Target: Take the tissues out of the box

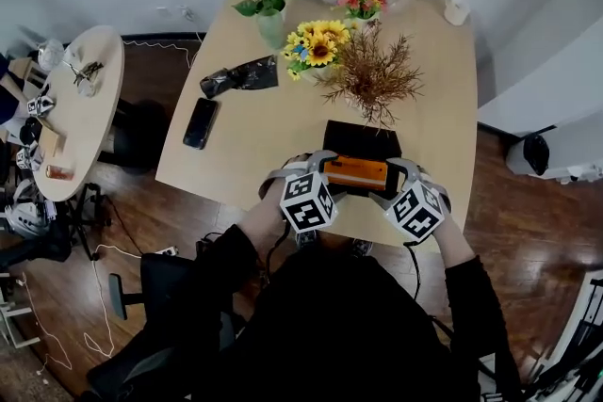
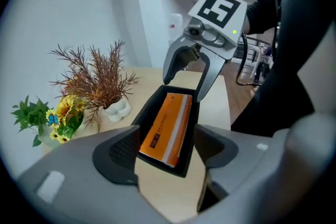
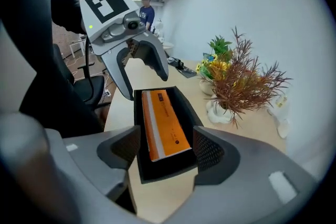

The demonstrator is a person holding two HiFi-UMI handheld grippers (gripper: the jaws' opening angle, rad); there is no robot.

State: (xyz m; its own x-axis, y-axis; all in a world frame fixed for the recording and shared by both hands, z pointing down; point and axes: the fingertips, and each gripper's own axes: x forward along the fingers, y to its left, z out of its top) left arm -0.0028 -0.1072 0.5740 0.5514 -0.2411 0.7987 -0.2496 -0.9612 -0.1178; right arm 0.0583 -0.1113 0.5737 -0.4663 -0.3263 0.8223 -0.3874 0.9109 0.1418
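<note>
Obs.: orange rectangular tissue pack (image 1: 356,172) lies flat inside the black open-top rectangular box (image 1: 363,138). The box sits at the near edge of the light wooden table (image 1: 443,108), directly in front of you.

Key relation: the pack's long axis runs L–R across you. Your left gripper (image 1: 323,174) faces one short end and your right gripper (image 1: 382,181) the opposite end, approx. equally near. Each gripper view looks straight down the pack's length.

Tool state: both sets of jaws spread wide, nothing pinched. A box end sits in the gap of each.

Judgement: the pick needs jaws to close across the pack's narrow width, inside the box walls. Neither side is favoured.

Not verifiable: pad-to-box contact. In the head view, the marker cubes cover the box's near rim. How tightly the pack fits in the box is unclear.
</note>
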